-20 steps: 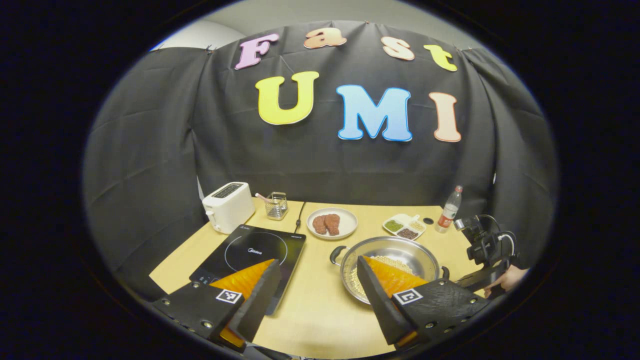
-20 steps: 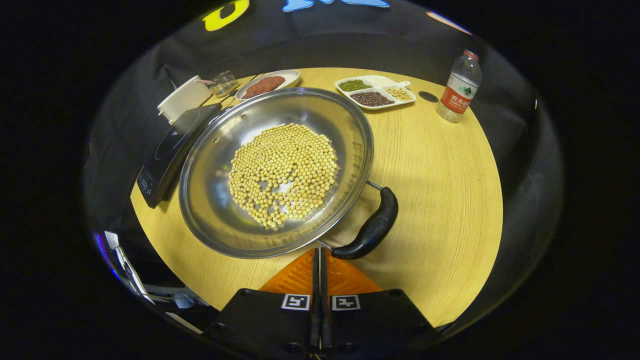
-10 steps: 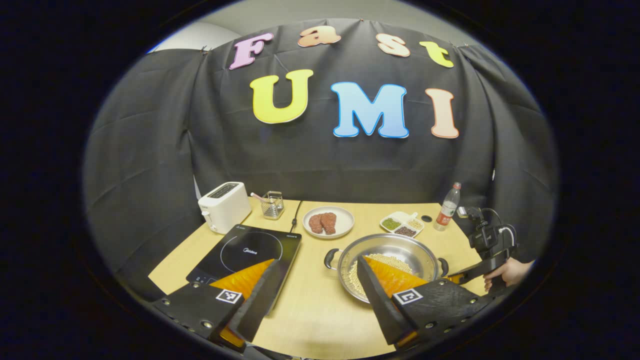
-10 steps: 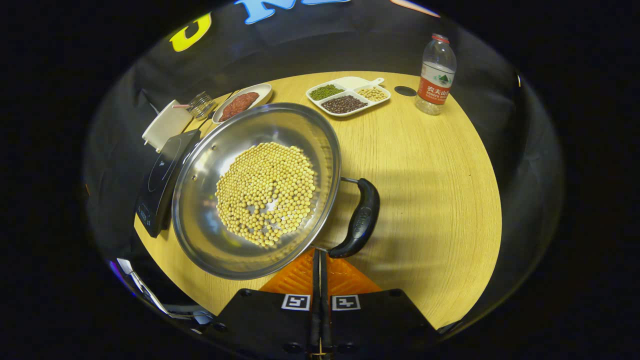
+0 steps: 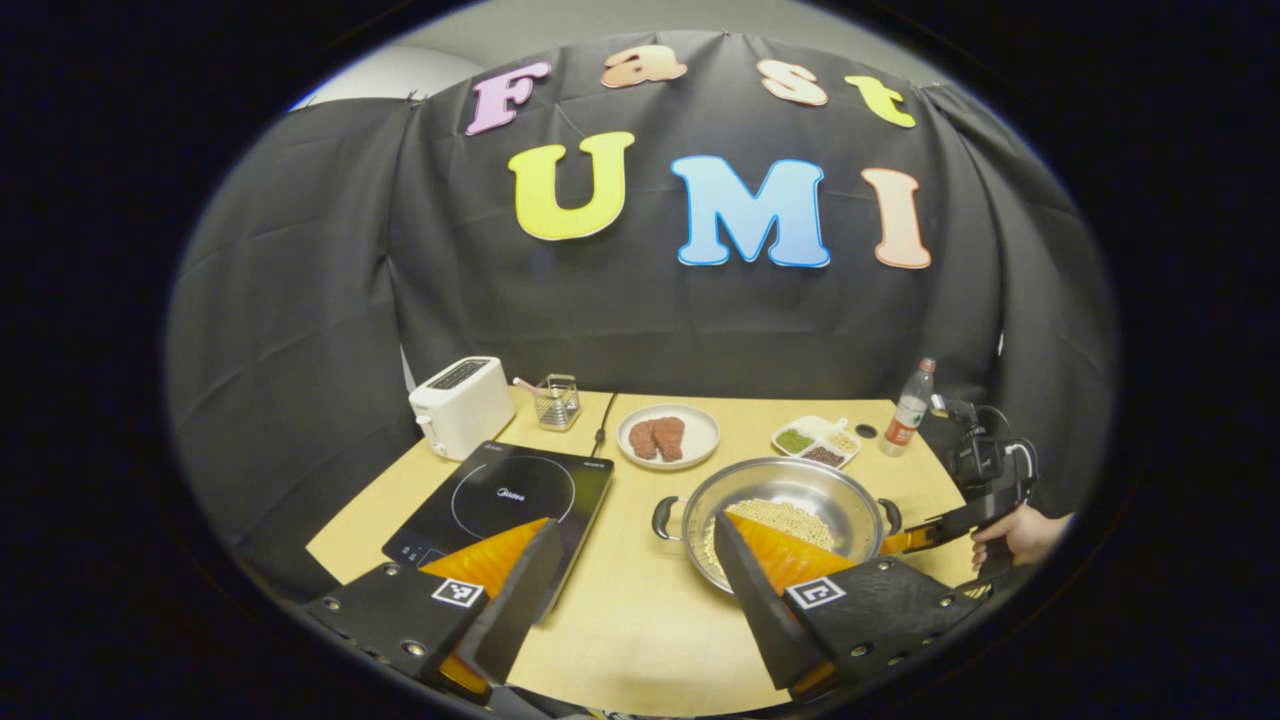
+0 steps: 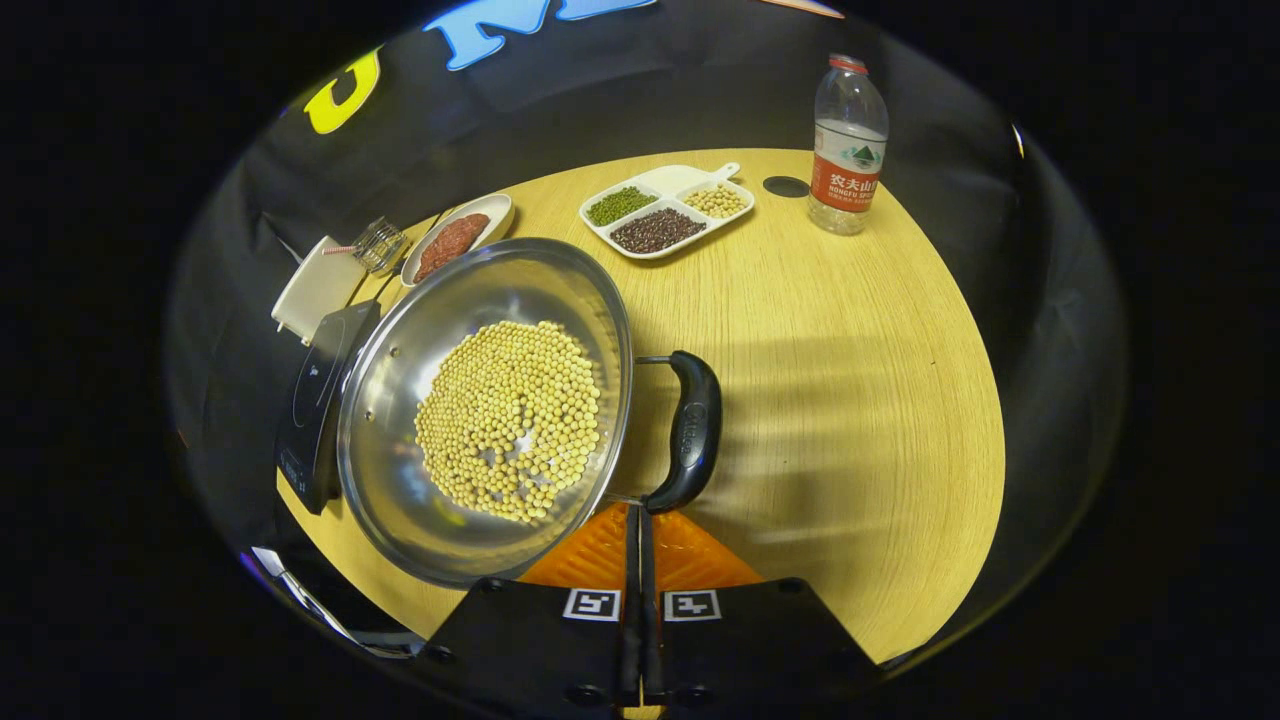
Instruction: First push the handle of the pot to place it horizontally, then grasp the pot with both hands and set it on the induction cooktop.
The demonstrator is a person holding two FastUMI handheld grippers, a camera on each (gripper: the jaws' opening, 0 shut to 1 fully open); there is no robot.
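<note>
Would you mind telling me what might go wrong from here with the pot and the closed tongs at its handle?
1. The pot is loaded with loose beans; a jerky nudge from the shut right tongs at the handle could scatter them.
2. The cooktop sits right beside the pot, so it may get bumped if the pot slides.
3. The left tongs are open and off the pot, so nothing steadies the far side.
</note>
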